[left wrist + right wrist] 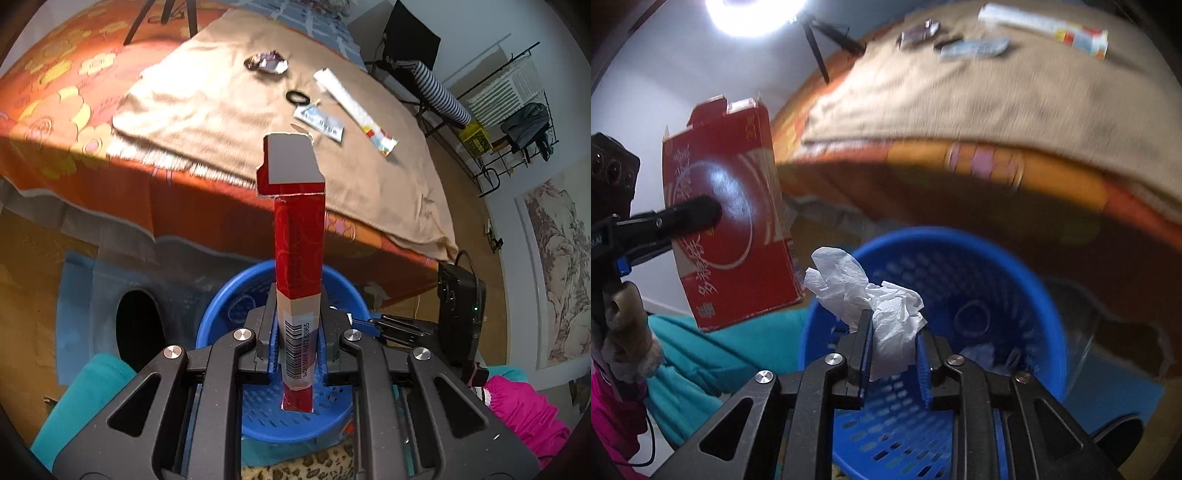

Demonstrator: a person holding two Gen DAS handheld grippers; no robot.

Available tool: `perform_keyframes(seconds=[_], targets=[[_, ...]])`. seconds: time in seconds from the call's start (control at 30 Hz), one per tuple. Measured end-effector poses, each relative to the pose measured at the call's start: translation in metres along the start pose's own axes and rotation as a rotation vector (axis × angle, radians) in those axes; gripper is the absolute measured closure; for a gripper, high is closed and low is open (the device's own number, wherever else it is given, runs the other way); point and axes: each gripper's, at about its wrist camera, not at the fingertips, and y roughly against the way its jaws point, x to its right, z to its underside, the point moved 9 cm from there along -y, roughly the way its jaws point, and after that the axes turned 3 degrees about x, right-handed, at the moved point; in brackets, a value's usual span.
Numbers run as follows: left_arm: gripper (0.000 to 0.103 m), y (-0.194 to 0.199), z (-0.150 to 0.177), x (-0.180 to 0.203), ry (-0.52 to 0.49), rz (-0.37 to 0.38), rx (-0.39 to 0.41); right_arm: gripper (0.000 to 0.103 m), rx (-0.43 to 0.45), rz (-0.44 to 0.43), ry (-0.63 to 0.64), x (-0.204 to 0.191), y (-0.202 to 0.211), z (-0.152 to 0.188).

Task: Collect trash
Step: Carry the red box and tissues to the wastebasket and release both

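Observation:
A flat red carton (299,258) stands upright in my left gripper (298,301), whose jaws are shut on its barcode end, right above the blue perforated basket (221,306). In the right wrist view the same carton (727,229) hangs left of the basket (960,236), with a black finger (694,214) of the left gripper across its face. A crumpled white tissue (864,291) sits between the jaws of my right gripper (894,325) over the basket's near rim. It leans on the left pad, and a gap shows at the right pad.
Behind the basket is a bed with a beige blanket (207,110) bearing a foil wrapper (267,62), a black ring (297,97), a small packet (319,123) and a long white wrapper (354,107). Teal cloth (85,391) and a pink sleeve (524,413) are close by.

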Motion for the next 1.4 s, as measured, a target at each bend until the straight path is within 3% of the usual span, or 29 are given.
perform_keyframes(seconds=[0.17,0.53,0.6,0.63,0.67,0.7,0.93,1.4], targets=[[0.089,-0.012,0.013,0.007,-0.042,-0.011,-0.043,0.049,-0.004,0.029,-0.007,0.007,-0.002,0.006],[0.087,-0.057,0.06,0.035,-0.112,0.006,-0.235,0.044,0.099,0.107,-0.15,0.06,0.034,0.004],[0.084,-0.061,0.065,0.039,-0.12,0.001,-0.256,0.044,0.113,0.114,-0.167,0.066,0.04,0.004],[0.076,-0.064,0.066,0.041,-0.122,0.005,-0.267,0.044,0.118,0.115,-0.174,0.07,0.043,0.003],[0.065,-0.065,0.067,0.043,-0.123,0.009,-0.269,0.044,0.124,0.116,-0.181,0.073,0.045,0.003],[0.063,-0.066,0.066,0.045,-0.124,0.013,-0.268,0.044,0.128,0.117,-0.186,0.075,0.048,0.002],[0.062,-0.073,0.065,0.055,-0.143,0.009,-0.28,0.044,0.155,0.122,-0.2,0.085,0.066,-0.002],[0.063,-0.067,0.046,0.045,-0.139,-0.03,-0.22,0.044,0.184,0.139,-0.187,0.081,0.075,-0.01]])
